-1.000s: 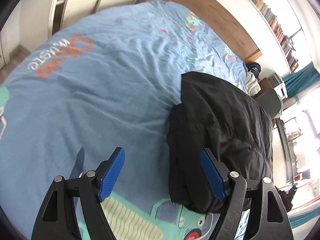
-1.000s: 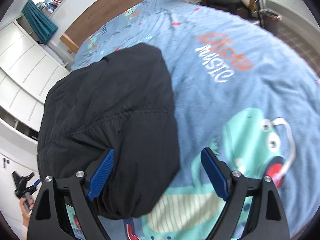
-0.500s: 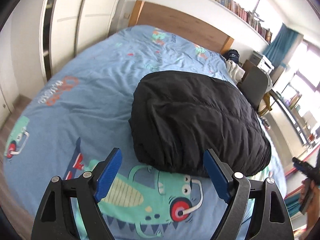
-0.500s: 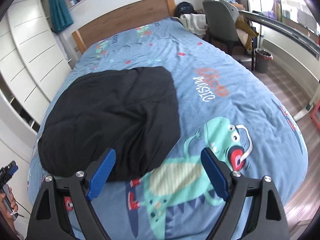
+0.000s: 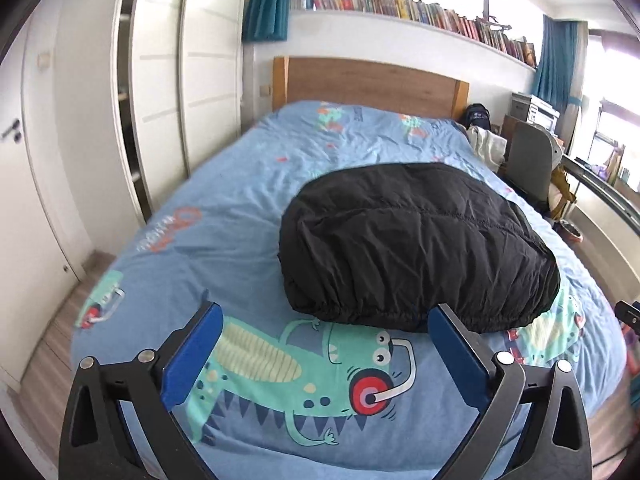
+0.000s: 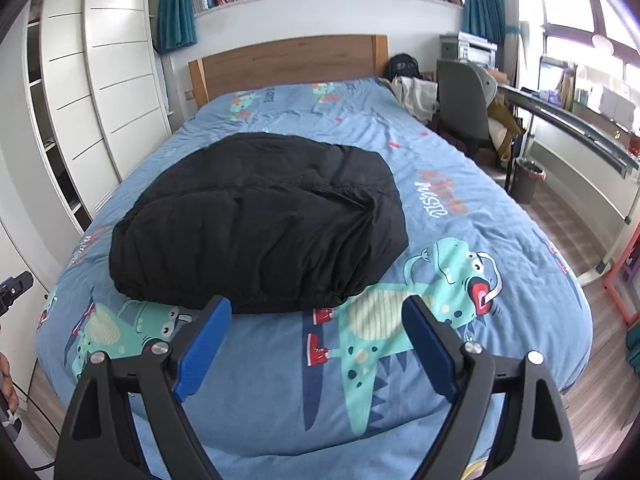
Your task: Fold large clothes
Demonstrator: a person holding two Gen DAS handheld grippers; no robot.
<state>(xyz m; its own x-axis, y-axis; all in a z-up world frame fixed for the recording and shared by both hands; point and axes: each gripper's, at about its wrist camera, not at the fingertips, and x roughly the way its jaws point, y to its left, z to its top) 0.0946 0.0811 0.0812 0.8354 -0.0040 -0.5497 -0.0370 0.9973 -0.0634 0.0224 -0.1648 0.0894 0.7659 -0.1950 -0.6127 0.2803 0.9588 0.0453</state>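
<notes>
Black jacket (image 5: 416,248) lay folded in a compact bundle mid-bed on the blue duvet (image 5: 240,208); left gripper (image 5: 326,354) was opening, nothing between its jaws; right gripper (image 6: 316,344) spread, empty; folding looked finished; next, likely only withdrawal or a final tidy.

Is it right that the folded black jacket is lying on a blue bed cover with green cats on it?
Not cats. The folded black jacket lies on a blue bed cover printed with green crocodile-like monsters wearing headphones; the right wrist view shows one beside the jacket.
</notes>
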